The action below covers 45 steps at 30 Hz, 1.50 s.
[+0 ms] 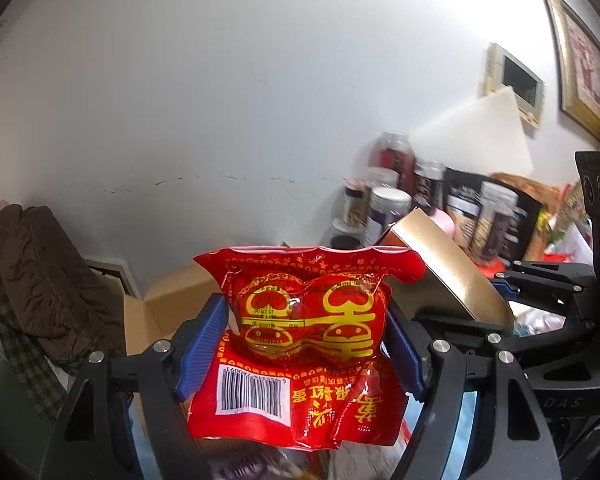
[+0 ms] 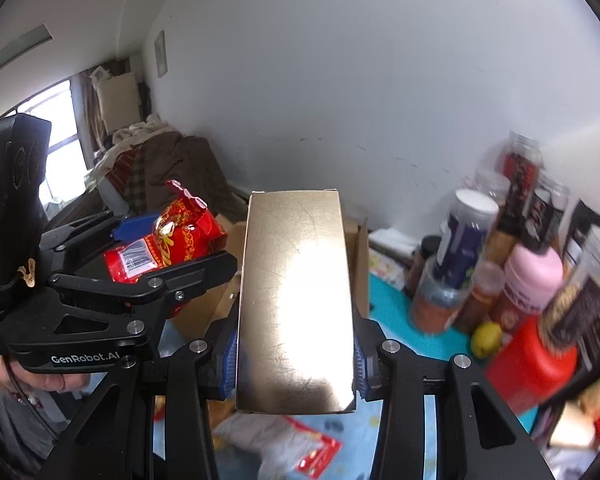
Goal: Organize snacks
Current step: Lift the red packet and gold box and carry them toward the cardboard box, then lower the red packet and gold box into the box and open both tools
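A: Left tongs (image 1: 304, 344) are clamped on the red snack packet (image 1: 300, 344), right tongs (image 2: 294, 364) on the gold box (image 2: 296, 300), both held up above the cardboard carton (image 1: 172, 304).

B: Risk? The soft packet could slide from the pads, and the box's slick sides might slip, knocking the jars (image 2: 468, 236).

Both grippers – left gripper (image 1: 306, 332), right gripper (image 2: 296, 354) – black angular frames, silver screws, ribbed blue pads (image 1: 204, 340). "GenRobot.AI" in white on the left one; grey sleeve (image 2: 4, 420).
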{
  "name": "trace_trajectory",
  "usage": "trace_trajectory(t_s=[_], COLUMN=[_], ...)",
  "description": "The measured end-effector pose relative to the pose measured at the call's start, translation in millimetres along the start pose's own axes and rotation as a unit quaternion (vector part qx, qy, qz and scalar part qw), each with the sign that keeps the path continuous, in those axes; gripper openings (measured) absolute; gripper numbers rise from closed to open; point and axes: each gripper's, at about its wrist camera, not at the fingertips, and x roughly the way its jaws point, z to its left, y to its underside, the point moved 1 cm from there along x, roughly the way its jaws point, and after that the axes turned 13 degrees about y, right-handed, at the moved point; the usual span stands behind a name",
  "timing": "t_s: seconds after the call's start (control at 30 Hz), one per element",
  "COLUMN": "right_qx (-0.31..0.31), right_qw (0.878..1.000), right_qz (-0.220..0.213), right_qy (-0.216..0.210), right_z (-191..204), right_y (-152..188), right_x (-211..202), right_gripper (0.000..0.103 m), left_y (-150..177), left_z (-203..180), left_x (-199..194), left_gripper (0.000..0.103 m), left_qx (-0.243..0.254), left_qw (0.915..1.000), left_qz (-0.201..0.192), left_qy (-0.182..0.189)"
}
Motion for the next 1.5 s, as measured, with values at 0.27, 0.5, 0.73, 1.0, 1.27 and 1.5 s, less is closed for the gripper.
trace_trajectory(t_s=[0.27, 0.5, 0.73, 1.0, 1.27, 1.5], right_qx=[0.000, 0.011, 0.011, 0.011, -0.007, -0.013], right_qw=[1.000, 1.000, 0.999, 0.995, 0.995, 0.994], right_qz=[-0.015, -0.004, 0.030, 0.094, 0.099, 0.105], right_qy=[-0.018, -0.020, -0.010, -0.009, 0.022, 0.036], right_z=[0, 0, 4, 6, 9, 9], right_y=[-33, -42, -35, -7, 0, 2], right_x=[42, 90, 142, 196, 203, 211], right_gripper=[0.043, 0.043, 0.043, 0.043, 0.043, 0.046], left_y=[-23, -23, -2, 17, 35, 43], left_z=[39, 77, 109, 133, 144, 153], left_x=[31, 59, 98, 135, 163, 178], left_gripper=[0.076, 0.075, 0.075, 0.076, 0.076, 0.077], left_qx=[-0.017, -0.044, -0.056, -0.071, -0.095, -0.109], left_qw=[0.9993, 0.9971, 0.9941, 0.9849, 0.9742, 0.9637], left_qz=[-0.015, -0.009, 0.041, 0.102, 0.160, 0.190], left_qy=[-0.028, -0.062, -0.083, -0.121, -0.129, -0.152])
